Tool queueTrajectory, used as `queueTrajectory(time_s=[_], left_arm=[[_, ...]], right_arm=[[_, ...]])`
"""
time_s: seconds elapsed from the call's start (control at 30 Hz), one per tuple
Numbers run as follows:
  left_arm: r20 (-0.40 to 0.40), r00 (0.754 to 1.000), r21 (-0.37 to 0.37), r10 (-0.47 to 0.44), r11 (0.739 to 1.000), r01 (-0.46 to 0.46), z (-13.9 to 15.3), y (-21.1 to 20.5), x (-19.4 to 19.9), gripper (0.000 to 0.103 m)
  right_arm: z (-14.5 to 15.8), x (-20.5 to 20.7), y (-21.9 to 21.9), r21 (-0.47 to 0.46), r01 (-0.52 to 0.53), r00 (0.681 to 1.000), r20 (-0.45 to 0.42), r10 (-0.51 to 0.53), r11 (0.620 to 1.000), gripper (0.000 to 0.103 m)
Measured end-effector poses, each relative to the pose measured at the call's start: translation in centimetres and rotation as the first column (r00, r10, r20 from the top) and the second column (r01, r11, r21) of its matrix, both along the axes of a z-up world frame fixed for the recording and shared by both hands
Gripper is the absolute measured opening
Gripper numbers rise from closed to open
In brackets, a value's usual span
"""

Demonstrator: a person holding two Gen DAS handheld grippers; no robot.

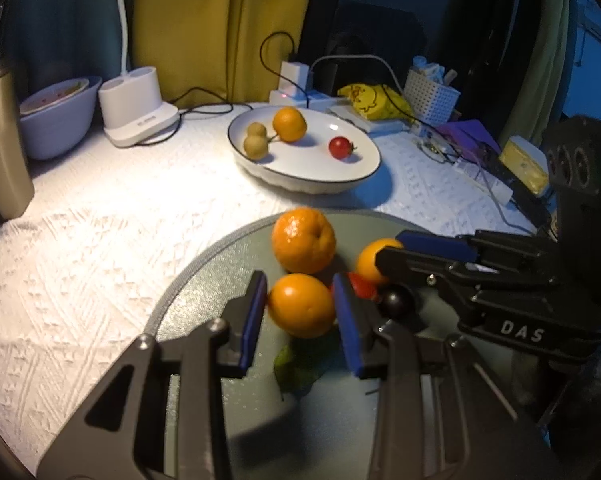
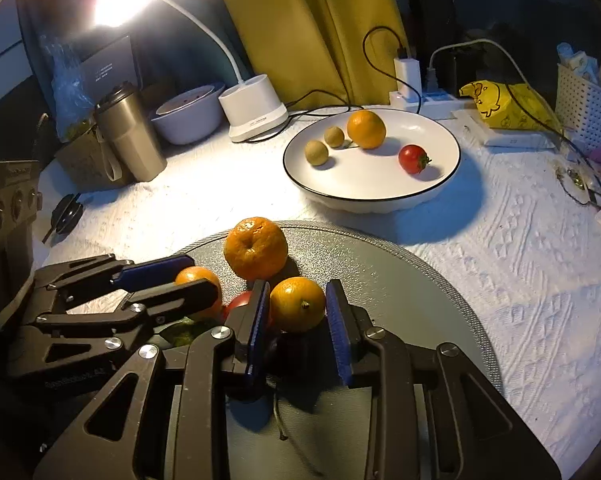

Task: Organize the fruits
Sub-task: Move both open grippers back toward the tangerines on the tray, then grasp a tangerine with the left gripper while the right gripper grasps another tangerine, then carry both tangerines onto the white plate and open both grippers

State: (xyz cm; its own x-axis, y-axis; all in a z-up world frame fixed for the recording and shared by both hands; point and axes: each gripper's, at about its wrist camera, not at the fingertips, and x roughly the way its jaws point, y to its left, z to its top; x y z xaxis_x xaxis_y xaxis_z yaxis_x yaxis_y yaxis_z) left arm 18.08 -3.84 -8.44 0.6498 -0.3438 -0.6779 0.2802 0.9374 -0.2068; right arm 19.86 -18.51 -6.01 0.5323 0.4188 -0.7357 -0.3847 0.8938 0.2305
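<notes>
On the round grey mat (image 1: 204, 280) (image 2: 420, 300) lie a large mandarin (image 1: 303, 239) (image 2: 255, 249), two small oranges, a red tomato (image 1: 362, 285) (image 2: 238, 302), a dark cherry (image 1: 396, 302) and a green fruit (image 1: 290, 364). My left gripper (image 1: 300, 312) (image 2: 182, 278) closes on one small orange (image 1: 301, 305) (image 2: 198, 276). My right gripper (image 2: 298, 312) (image 1: 392, 246) closes on the other small orange (image 2: 297, 303) (image 1: 374, 260). The white plate (image 1: 352, 172) (image 2: 440, 136) beyond holds an orange (image 1: 289, 124) (image 2: 366, 129), two longans (image 1: 255, 141) (image 2: 324, 146) and a tomato (image 1: 341, 147) (image 2: 413, 159).
A lamp base (image 1: 136, 106) (image 2: 254, 110), bowl (image 1: 56, 120) (image 2: 188, 114) and steel tumbler (image 1: 0, 152) (image 2: 130, 136) stand at the back left. A power strip with cables (image 1: 300, 84) (image 2: 416, 88), yellow bag (image 1: 374, 100) (image 2: 508, 106) and white basket (image 1: 430, 94) (image 2: 586, 108) stand at the back right.
</notes>
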Motion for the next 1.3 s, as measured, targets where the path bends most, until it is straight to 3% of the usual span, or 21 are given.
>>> queueTrajectory(time_s=[0.67, 1.3], left_arm=[[0.026, 1.000, 0.012, 0.002, 1.000, -0.002, 1.2, 0.1, 0.1, 0.036], [0.067, 0.998, 0.032, -0.021, 0.999, 0.019, 3.1, -0.9, 2.9, 0.036]], right_arm=[[-0.9, 0.9, 0.3, 0.008, -0.007, 1.000, -0.021, 0.007, 1.000, 0.033], [2.3, 3.5, -2.7, 0.029, 0.048, 0.997, 0.056, -0.050, 0.998, 0.033]])
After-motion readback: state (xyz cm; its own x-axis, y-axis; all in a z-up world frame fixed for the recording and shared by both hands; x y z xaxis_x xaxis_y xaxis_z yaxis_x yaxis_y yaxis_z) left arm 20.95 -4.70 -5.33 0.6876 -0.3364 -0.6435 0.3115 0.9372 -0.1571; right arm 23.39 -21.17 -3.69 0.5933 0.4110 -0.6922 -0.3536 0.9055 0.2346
